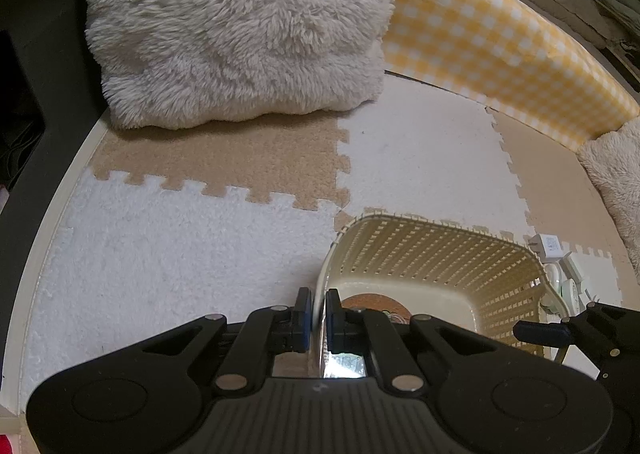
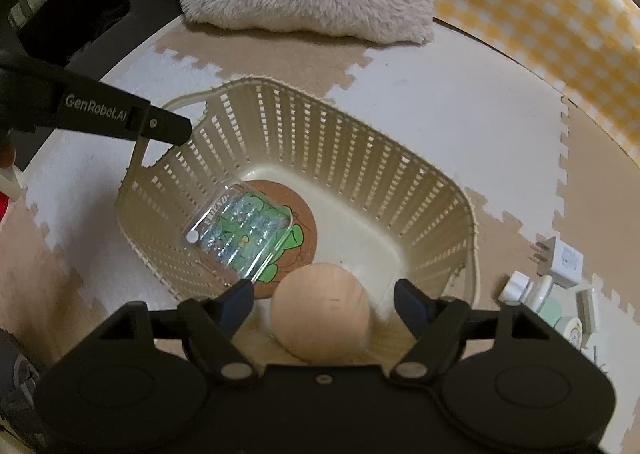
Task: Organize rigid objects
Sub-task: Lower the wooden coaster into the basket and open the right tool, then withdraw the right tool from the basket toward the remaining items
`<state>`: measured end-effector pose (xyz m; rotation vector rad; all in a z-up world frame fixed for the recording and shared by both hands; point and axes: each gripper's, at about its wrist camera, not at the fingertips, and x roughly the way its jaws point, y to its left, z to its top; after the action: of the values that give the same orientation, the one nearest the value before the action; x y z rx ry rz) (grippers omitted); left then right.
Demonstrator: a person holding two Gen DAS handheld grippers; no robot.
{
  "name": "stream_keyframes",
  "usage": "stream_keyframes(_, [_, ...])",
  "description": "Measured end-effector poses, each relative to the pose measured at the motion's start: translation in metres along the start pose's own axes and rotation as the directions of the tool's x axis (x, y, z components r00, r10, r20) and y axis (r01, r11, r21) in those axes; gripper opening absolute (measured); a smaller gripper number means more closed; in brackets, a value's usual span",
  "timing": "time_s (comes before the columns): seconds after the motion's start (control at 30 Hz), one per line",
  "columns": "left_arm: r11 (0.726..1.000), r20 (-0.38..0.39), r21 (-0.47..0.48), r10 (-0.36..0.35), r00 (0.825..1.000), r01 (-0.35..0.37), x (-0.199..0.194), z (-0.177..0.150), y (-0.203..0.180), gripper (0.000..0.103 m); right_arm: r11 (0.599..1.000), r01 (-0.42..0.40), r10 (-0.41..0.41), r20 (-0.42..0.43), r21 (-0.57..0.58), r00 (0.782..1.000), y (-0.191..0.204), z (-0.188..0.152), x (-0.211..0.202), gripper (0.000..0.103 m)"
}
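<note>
Ball dead centre between spread right tongs, pads clear, over basket; left tongs pinching basket rim.

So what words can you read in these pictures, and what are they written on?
"GenRobot.AI": white letters on the black left tool, which is clamped on the basket rim.
"FRIEND": on the clear box inside the basket; the word runs on past what can be read.
Grey print on the white charger: too small to read.
Round label on the tape roll: too blurred to read.
Wooden egg: no writing.
</note>
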<state>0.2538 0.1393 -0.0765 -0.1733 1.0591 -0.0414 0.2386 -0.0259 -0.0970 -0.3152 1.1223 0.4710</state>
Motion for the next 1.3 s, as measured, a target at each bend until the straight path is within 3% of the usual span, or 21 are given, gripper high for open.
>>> stream_keyframes(0.47, [1.0,0.0,0.001,0.001,1.0,-0.001,0.0,0.0,0.0,0.007,0.998,-0.026,0.025,0.013,0.056,1.0,-0.006,-0.003,-0.011,0.077])
stream_keyframes(0.8, [1.0,0.0,0.009,0.006,1.0,-0.006,-0.001,-0.001,0.001,0.007,0.993,-0.065,0.053,0.126,0.098,0.991,-0.013,-0.01,-0.052,0.079])
stream_keyframes(1.1, [1.0,-0.001,0.011,0.007,1.0,-0.007,-0.001,-0.001,0.001,0.007,0.985,-0.073,0.025,0.289,0.157,0.957,-0.037,-0.03,-0.106,0.084])
stream_keyframes(1.3, [1.0,-0.002,0.024,0.011,1.0,-0.011,-0.001,-0.001,0.0,0.007,0.973,-0.049,-0.042,0.378,0.227,0.925,-0.068,-0.051,-0.13,0.091])
